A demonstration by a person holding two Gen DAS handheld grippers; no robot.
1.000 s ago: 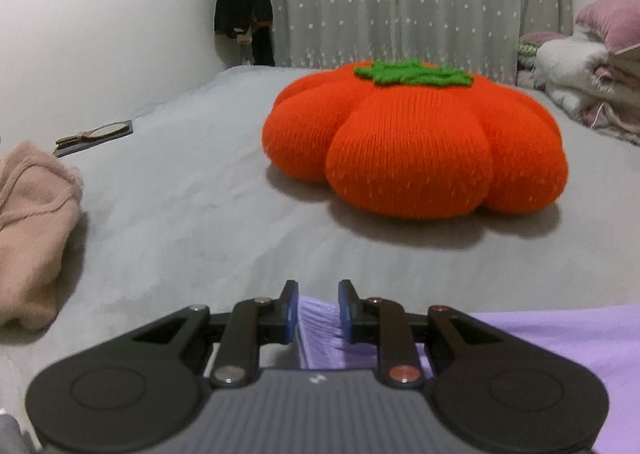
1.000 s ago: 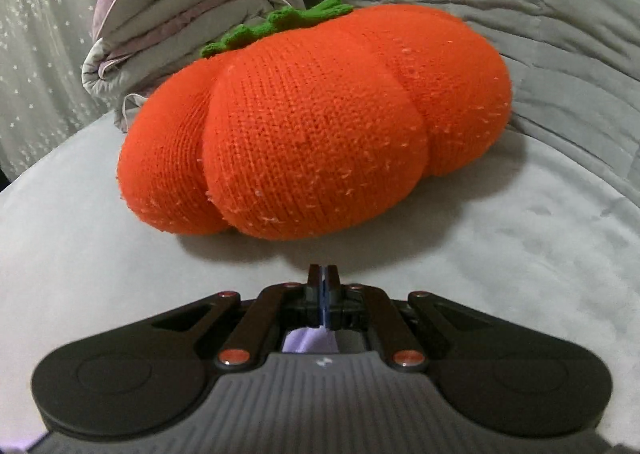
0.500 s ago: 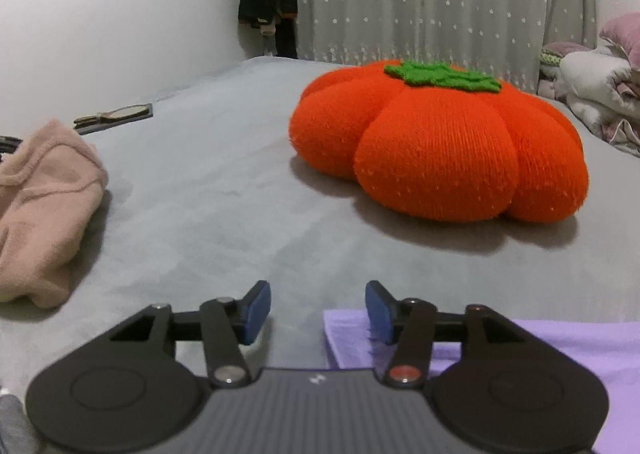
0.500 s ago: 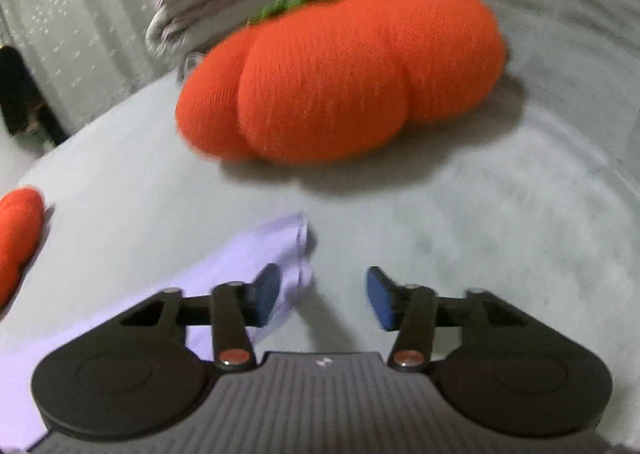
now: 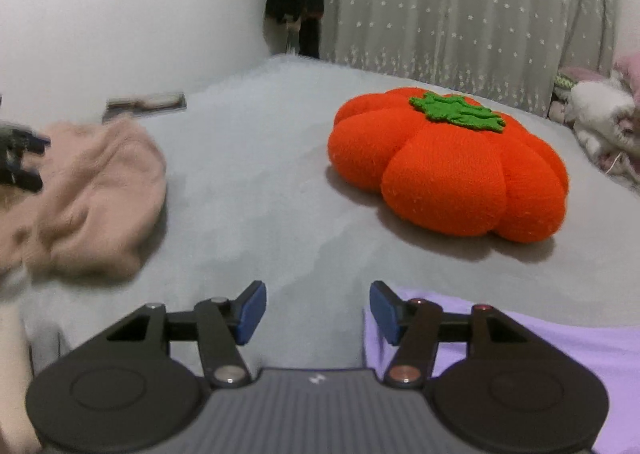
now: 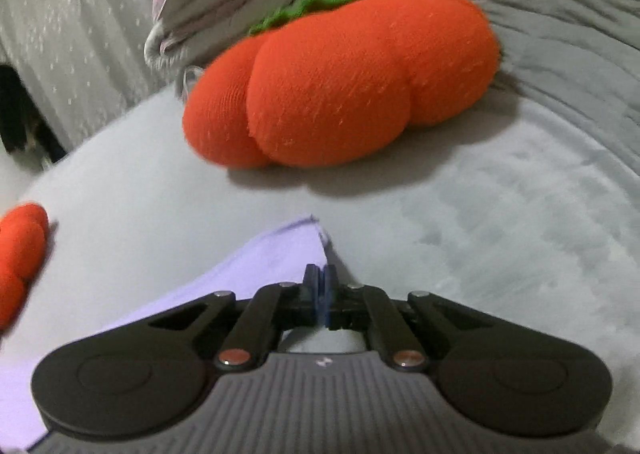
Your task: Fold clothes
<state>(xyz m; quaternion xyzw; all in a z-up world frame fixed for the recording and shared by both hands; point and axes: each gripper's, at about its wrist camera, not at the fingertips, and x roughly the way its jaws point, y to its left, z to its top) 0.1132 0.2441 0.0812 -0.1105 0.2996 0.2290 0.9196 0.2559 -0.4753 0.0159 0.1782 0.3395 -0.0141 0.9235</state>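
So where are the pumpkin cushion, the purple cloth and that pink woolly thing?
pumpkin cushion (image 5: pixel 452 178), left wrist view, on its orange front lobe.
purple cloth (image 6: pixel 260 266), right wrist view, near its pointed corner.
pink woolly garment (image 5: pixel 100 198), left wrist view, on its rounded middle.

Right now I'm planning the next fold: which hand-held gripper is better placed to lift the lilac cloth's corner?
Right hand-held gripper: shut at the lilac cloth corner. Left hand-held gripper gapes empty beside it.

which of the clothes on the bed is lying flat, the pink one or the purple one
The purple garment, spread smooth beside the open left hand-held gripper. The pink knit garment lies in a rumpled heap at the left.
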